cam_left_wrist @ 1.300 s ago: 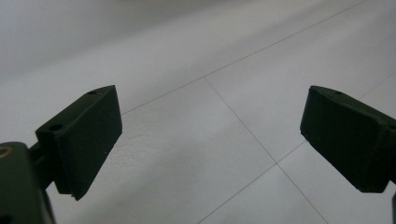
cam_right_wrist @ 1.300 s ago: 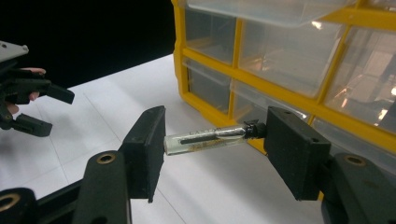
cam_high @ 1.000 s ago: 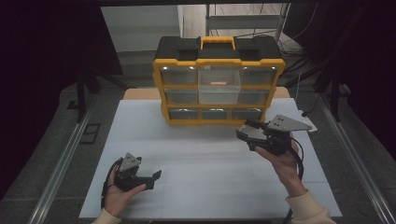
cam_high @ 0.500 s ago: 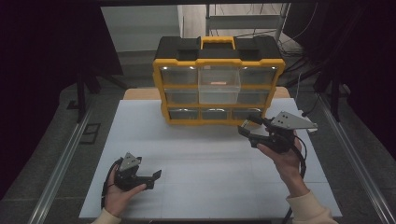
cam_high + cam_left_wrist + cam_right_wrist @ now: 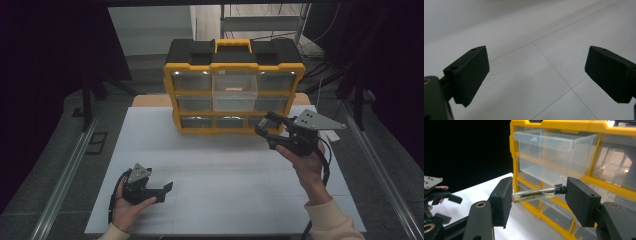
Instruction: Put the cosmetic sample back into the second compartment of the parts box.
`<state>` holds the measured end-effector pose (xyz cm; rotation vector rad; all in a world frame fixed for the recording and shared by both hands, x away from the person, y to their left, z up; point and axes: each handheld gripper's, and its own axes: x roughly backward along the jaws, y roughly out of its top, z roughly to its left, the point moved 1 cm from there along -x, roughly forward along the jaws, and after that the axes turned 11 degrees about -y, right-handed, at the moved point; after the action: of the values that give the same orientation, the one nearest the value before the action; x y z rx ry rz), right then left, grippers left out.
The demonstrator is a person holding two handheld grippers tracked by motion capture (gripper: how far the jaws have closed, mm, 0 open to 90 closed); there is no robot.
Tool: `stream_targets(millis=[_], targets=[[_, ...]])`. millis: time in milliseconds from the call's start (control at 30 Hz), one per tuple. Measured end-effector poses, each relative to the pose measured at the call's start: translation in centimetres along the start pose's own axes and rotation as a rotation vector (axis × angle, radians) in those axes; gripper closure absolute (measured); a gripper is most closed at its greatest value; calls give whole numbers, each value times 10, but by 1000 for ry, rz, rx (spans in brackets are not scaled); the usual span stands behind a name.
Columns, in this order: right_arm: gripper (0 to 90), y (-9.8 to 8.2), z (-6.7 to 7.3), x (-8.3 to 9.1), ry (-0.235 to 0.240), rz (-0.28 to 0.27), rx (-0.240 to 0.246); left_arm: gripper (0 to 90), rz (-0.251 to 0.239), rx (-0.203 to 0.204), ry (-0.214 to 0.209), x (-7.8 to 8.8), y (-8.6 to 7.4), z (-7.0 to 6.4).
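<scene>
Vial [image 5: 535,194], small, clear glass with a dark cap, is clamped end to end in the right gripper [image 5: 537,195]: base against the jaw at 9 o'clock, cap against the jaw at 3 o'clock in the right gripper view. Long axis runs straight across the gap, nearly level, cap end slightly higher. A dark strip shows inside the glass; no label or writing legible on it.

Right gripper closed on the vial, jaws only as far apart as the vial is long. In the high view the right gripper [image 5: 272,131] is held above the table [image 5: 220,165] at about 3 o'clock of the table's middle, pointing toward 10 o'clock, just in front of the lower right corner of the organizer [image 5: 234,85].

Organizer: yellow frame, black top, yellow handle, clear drawers in three rows. Upper middle drawer [image 5: 235,91] is pulled out; in the right gripper view the drawer [image 5: 554,152] sits at 12 o'clock above the vial. No brand readable.

Left gripper [image 5: 159,190] rests low at 7 o'clock on the table, well apart from the organizer. Left gripper [image 5: 536,75] jaws stand wide open, nothing between them but bare white table.
</scene>
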<state>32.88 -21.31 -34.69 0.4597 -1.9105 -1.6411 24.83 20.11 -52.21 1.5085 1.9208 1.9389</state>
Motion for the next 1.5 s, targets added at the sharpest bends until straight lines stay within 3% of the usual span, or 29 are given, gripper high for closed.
stream_targets(millis=[467, 1000, 1500], targets=[[402, 23, -5, -7, -34, -21, -17, 61, 0, 1, -1, 0, 0, 1], [402, 48, -4, -15, -52, -38, 3, 60, -4, -1, -3, 1, 1, 0], [402, 73, -7, -40, -76, -16, 16, 60, -2, 0, -2, 0, 1, 0]])
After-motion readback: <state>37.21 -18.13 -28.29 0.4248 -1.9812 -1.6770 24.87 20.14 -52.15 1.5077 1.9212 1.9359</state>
